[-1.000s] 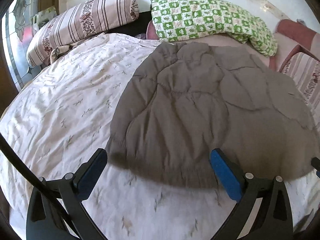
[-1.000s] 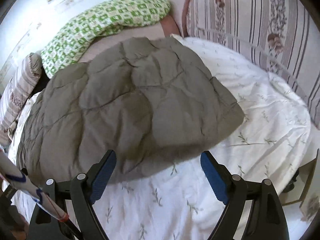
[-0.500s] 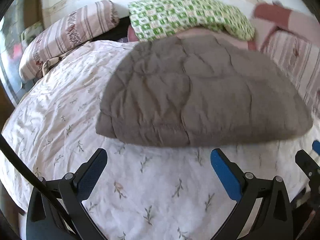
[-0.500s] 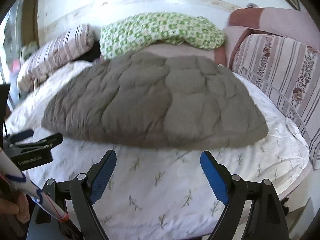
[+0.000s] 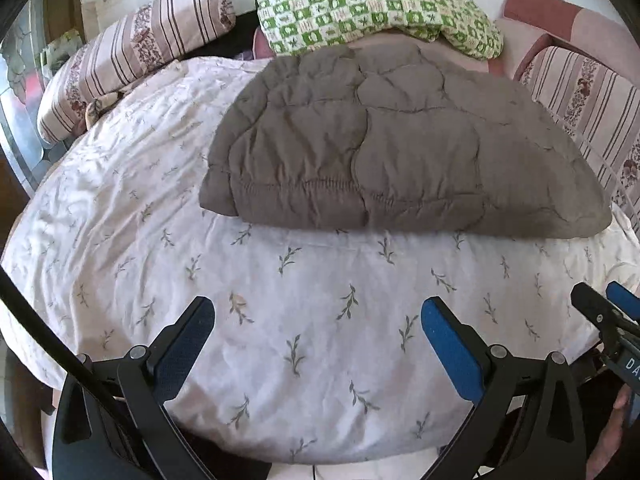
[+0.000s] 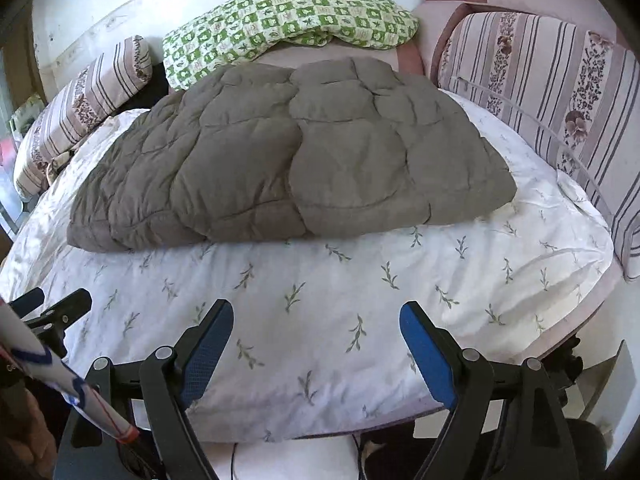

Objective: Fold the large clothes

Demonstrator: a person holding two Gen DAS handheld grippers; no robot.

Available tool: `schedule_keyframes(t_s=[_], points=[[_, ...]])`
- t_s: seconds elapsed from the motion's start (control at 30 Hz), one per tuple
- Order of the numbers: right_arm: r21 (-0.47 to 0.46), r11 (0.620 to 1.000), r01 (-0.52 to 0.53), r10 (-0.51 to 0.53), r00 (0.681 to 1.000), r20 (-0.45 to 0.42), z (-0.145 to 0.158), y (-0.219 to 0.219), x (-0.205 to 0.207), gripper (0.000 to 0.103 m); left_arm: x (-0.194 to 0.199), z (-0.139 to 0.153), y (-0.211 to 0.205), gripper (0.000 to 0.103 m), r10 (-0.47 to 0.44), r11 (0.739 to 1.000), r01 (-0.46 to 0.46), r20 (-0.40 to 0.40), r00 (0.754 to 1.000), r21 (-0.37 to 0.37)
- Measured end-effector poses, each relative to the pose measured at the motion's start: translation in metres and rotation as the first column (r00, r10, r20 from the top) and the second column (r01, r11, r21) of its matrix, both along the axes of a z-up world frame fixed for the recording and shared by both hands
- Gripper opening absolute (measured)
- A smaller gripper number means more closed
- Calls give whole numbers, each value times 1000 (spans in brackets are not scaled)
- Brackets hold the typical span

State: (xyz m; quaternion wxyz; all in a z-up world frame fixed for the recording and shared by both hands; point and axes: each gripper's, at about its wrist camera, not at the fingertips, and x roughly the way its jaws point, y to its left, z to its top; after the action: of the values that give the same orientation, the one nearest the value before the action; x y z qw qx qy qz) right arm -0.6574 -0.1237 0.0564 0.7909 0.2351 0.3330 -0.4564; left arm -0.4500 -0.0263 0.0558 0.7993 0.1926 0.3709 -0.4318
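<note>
Lying folded on the bed sheet (image 5: 296, 280), the grey padded jacket (image 5: 392, 160) sat toward the far side, its near edge well apart from both grippers. At far left, a striped pillow (image 5: 132, 52) rested against the wall; a green checked blanket (image 5: 372, 8) lay just behind the jacket. The left gripper (image 5: 316, 332) hovered over bare sheet, jaws spread wide, nothing between them. The right gripper (image 6: 316, 336) likewise stood spread and empty. At right, a striped cushion (image 6: 560, 92) bordered the bed; its lower end was possibly cropped.
</note>
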Motion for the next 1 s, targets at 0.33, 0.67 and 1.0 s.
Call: schedule_keyframes(t_s=[0.33,0.67,1.0], points=[[-176,983,-57,72,994,78,82,56,-17,89,-44,91,59,103,0,982,35,186,983,-183],[-345,938,-43,131,963,236,201,134,-59,99,-59,203,132,103,117,922,1,281,952,-388],[-513,857,52,74,972,223,204,182,-55,103,-70,206,151,103,210,908,-74,295,932,-412]])
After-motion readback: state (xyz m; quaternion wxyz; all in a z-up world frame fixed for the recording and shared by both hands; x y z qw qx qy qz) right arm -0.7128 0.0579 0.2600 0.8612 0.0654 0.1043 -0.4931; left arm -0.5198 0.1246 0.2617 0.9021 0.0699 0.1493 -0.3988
